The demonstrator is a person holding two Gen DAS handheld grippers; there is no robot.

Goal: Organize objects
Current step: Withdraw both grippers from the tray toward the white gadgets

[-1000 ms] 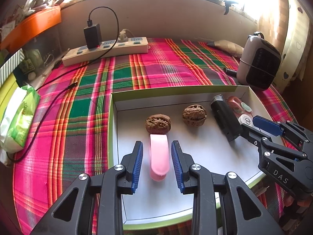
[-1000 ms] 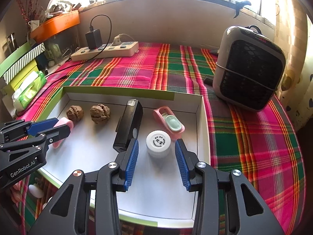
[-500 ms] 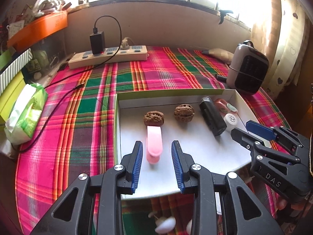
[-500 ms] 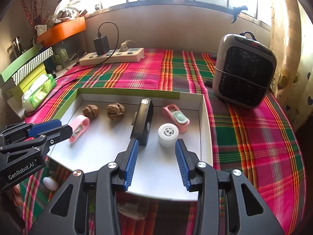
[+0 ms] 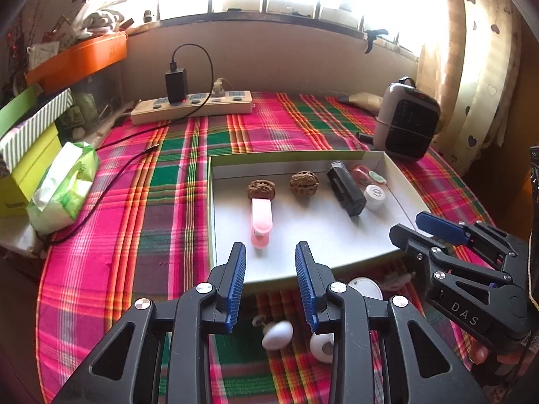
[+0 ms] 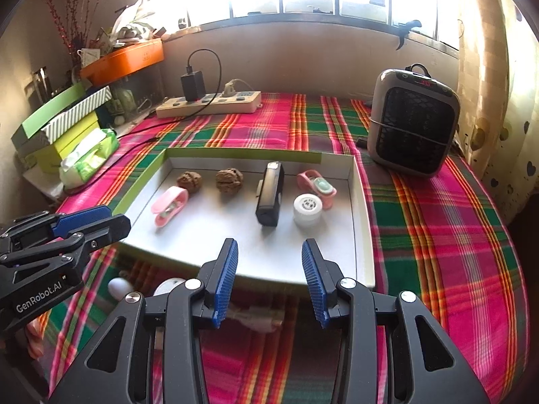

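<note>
A shallow white tray with a green rim (image 5: pixel 303 271) (image 6: pixel 365 222) lies on the plaid cloth. In it sit two walnuts (image 5: pixel 261 189) (image 5: pixel 304 183) (image 6: pixel 189 179) (image 6: pixel 229 178), a pink clip (image 5: pixel 261 222) (image 6: pixel 169 204), a black rectangular device (image 5: pixel 346 188) (image 6: pixel 270 194), a white round jar (image 5: pixel 374 196) (image 6: pixel 307 208) and a second pink item with a green inset (image 6: pixel 317 185). My left gripper (image 5: pixel 270 281) is open and empty, above the tray's near edge. My right gripper (image 6: pixel 269 279) is open and empty, also at the near edge.
A power strip with a black charger (image 5: pixel 192 106) (image 6: pixel 209 102) lies at the back. A small grey heater (image 6: pixel 412 123) (image 5: pixel 406 124) stands at the right. Boxes and a green tissue pack (image 5: pixel 64 185) are on the left. White rounded objects (image 5: pixel 278 335) lie below the tray's near edge.
Both grippers have pulled back and up from the tray, staying open. The left one has moved off the pink clip, the right one off the white jar. Tray contents are unchanged.
</note>
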